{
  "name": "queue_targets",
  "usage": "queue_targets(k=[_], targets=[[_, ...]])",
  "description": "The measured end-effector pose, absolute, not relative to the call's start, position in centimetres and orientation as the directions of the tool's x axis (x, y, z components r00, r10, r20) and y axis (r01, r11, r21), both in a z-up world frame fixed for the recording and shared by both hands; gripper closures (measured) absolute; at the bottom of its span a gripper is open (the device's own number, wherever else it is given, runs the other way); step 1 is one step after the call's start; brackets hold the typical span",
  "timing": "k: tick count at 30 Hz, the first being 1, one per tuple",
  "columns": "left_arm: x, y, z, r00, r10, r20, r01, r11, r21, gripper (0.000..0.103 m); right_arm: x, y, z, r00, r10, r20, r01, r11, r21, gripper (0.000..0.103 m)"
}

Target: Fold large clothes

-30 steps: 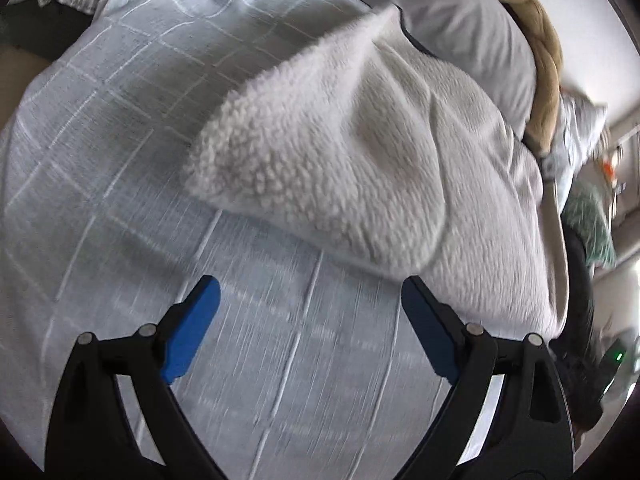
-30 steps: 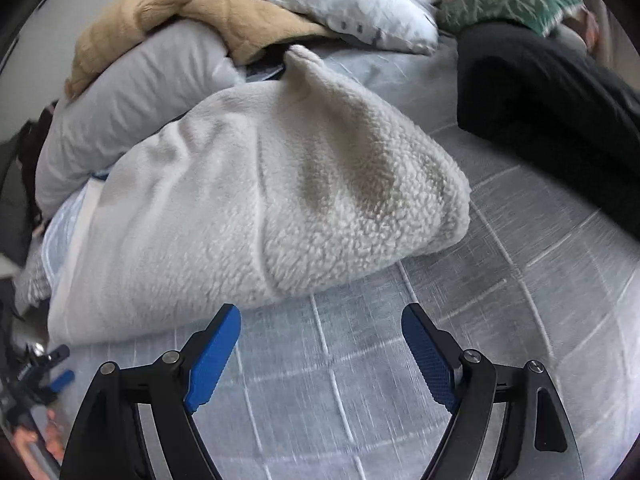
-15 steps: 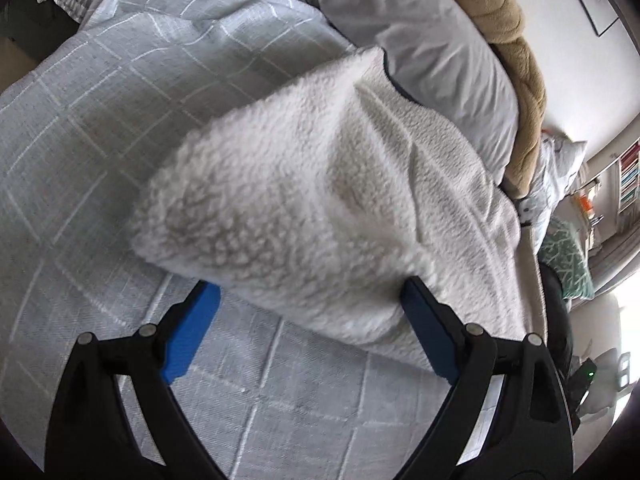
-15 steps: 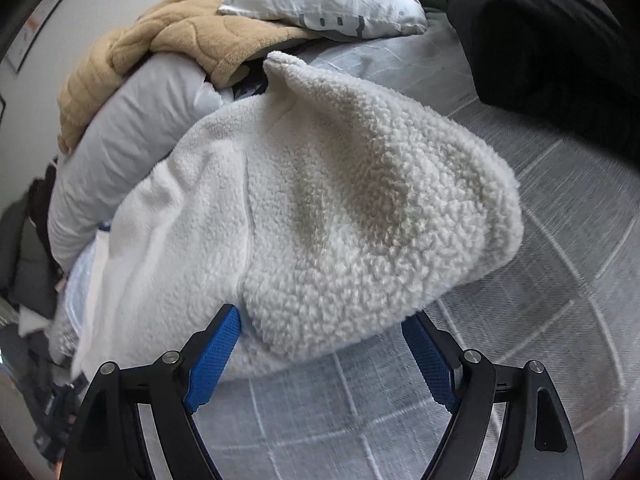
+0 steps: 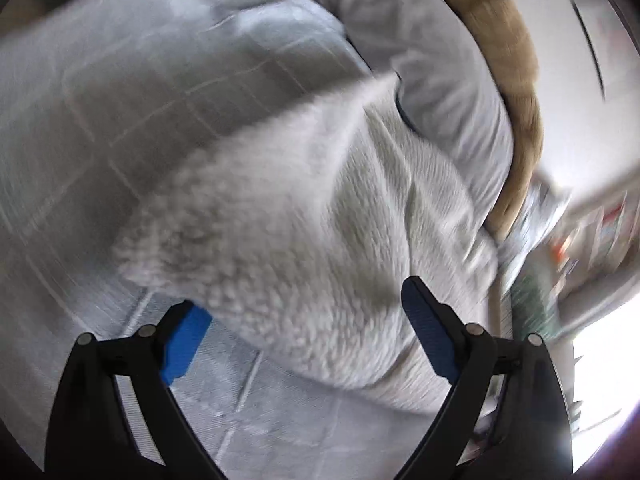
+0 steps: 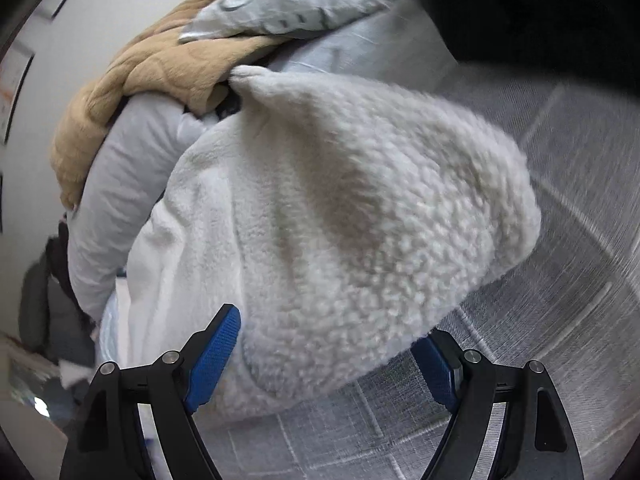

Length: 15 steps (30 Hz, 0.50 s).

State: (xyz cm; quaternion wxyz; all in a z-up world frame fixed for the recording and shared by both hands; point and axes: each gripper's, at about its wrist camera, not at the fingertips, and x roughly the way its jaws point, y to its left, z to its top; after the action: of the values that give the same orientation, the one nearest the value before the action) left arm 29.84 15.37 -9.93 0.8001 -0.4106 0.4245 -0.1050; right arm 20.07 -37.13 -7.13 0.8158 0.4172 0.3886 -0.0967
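Grey checked bed (image 5: 248, 408) underneath, fleece garment (image 5: 304, 216) bunched on it. Left gripper (image 5: 308, 336) gapes wide around its near edge, right gripper (image 6: 326, 354) likewise, neither pinching. I'd get the fingers right under the hem first, then clamp.
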Motion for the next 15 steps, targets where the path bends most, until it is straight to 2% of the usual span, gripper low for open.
queue_targets(k=[1, 2, 3, 4, 6, 7, 9, 15], targets=[[30.0, 15.8, -10.4, 0.623, -0.528, -0.577, -0.198, 0.607, -0.770, 0.014, 20.1, -37.3, -7.6, 0.683, 0.180, -0.707, 0.487, 0.610, 0.626, 0.019], [30.1, 16.2, -11.0, 0.628, -0.530, -0.570, -0.224, 0.578, -0.784, 0.027, 20.2, -37.5, -7.9, 0.687, 0.187, -0.702, 0.489, 0.594, 0.638, 0.020], [30.2, 16.4, -11.4, 0.628, -0.520, -0.579, -0.244, 0.574, -0.781, 0.049, 20.1, -37.7, -8.1, 0.702, 0.193, -0.685, 0.485, 0.575, 0.659, 0.035], [30.2, 16.6, -11.8, 0.630, -0.520, -0.577, -0.250, 0.568, -0.784, 0.051, 20.1, -37.8, -8.2, 0.708, 0.208, -0.674, 0.478, 0.562, 0.675, 0.047], [29.9, 17.0, -12.0, 0.641, -0.529, -0.556, -0.253, 0.539, -0.804, 0.065, 20.0, -37.8, -7.8, 0.716, 0.211, -0.665, 0.480, 0.544, 0.689, 0.061], [29.7, 17.0, -11.4, 0.643, -0.527, -0.555, -0.247, 0.544, -0.802, 0.067, 19.8, -37.6, -7.2, 0.719, 0.207, -0.663, 0.478, 0.545, 0.689, 0.065], [29.0, 16.8, -9.0, 0.662, -0.509, -0.550, -0.198, 0.589, -0.783, 0.071, 19.3, -37.0, -5.0, 0.730, 0.186, -0.658, 0.458, 0.581, 0.673, 0.069], [25.3, 18.4, -2.9, 0.678, -0.523, -0.517, -0.089, 0.639, -0.764, 0.072, 16.1, -35.2, 0.9, 0.738, 0.187, -0.648, 0.386, 0.670, 0.634, 0.070]])
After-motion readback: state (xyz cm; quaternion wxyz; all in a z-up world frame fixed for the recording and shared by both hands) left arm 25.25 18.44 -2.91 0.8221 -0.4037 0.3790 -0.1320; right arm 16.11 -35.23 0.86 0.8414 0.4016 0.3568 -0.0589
